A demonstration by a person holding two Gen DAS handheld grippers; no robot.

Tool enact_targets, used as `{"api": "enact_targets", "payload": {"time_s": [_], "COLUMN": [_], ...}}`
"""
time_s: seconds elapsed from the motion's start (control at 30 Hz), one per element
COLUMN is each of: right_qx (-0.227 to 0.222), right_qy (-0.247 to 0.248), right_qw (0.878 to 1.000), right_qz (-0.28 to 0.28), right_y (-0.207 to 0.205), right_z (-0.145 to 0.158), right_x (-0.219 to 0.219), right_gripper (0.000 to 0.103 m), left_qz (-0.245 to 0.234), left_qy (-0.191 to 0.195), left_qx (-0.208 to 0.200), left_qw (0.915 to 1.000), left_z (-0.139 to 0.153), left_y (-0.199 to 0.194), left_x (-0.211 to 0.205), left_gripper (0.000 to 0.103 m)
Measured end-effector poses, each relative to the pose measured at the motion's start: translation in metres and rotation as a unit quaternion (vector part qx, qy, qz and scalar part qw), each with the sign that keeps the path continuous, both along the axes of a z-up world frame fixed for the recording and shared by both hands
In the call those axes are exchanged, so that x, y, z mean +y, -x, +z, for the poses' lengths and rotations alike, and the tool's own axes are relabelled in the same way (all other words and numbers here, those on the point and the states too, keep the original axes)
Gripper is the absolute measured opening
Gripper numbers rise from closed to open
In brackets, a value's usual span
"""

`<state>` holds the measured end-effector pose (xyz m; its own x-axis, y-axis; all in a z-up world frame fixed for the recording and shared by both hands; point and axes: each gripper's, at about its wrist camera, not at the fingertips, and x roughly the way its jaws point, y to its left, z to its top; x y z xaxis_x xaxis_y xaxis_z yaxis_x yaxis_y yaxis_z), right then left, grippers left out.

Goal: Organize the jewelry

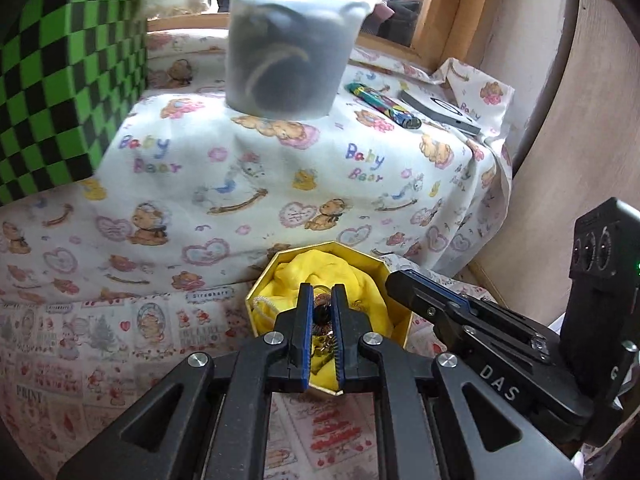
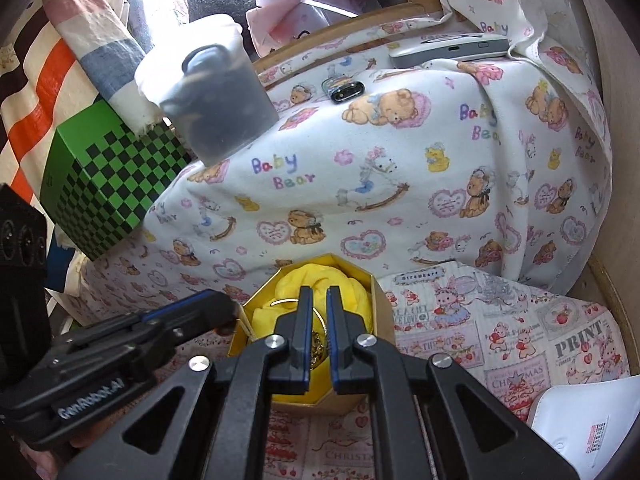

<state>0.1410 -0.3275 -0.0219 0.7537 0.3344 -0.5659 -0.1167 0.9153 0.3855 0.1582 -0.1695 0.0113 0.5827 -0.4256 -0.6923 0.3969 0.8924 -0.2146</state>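
A gold octagonal box (image 1: 280,258) lined with yellow cloth (image 1: 320,268) sits on the patterned cloth; it also shows in the right wrist view (image 2: 382,300). My left gripper (image 1: 322,294) hangs over the box, its jaws shut on a dark round jewelry piece with a bronze rim (image 1: 321,312). My right gripper (image 2: 319,298) is over the same box, jaws nearly closed around a thin gold bangle (image 2: 284,301) and a gold chain (image 2: 318,346); the grip itself is hidden. The right gripper also shows in the left wrist view (image 1: 404,284).
A translucent plastic tub (image 1: 296,40) with dark coiled items stands on the raised Baby Bear cloth (image 1: 280,168). A green checkered box (image 1: 52,80) stands left. A lighter (image 1: 384,104) and a flat grey device (image 1: 440,110) lie at the back right.
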Motion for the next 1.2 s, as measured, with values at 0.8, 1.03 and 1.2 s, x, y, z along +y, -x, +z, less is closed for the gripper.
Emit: {"api": "enact_targets", "payload": {"time_s": [0.8,1.03,1.2], "right_qx": [-0.073,-0.119,-0.144], "right_qy": [0.081,0.111,0.124], "right_qw": [0.994,0.986,0.981], "right_qz": [-0.008,-0.028,-0.029], "right_y": [0.036,0.054,0.07], "right_z": [0.031,0.053,0.065], "right_x": [0.034,0.047,0.053], "right_gripper": [0.029,0.036,0.054], "left_qz": [0.094,0.101,0.115], "left_qy": [-0.04,-0.029,-0.006], "left_qx": [-0.142,-0.245,-0.265], "left_qw": [0.9845,0.9638,0.9573], "left_z": [0.056,0.074,0.083], "left_y": [0.06,0.099,0.116], "left_x": [0.082,0.101,0.115], "left_gripper": [0.024,0.074,0.093]}}
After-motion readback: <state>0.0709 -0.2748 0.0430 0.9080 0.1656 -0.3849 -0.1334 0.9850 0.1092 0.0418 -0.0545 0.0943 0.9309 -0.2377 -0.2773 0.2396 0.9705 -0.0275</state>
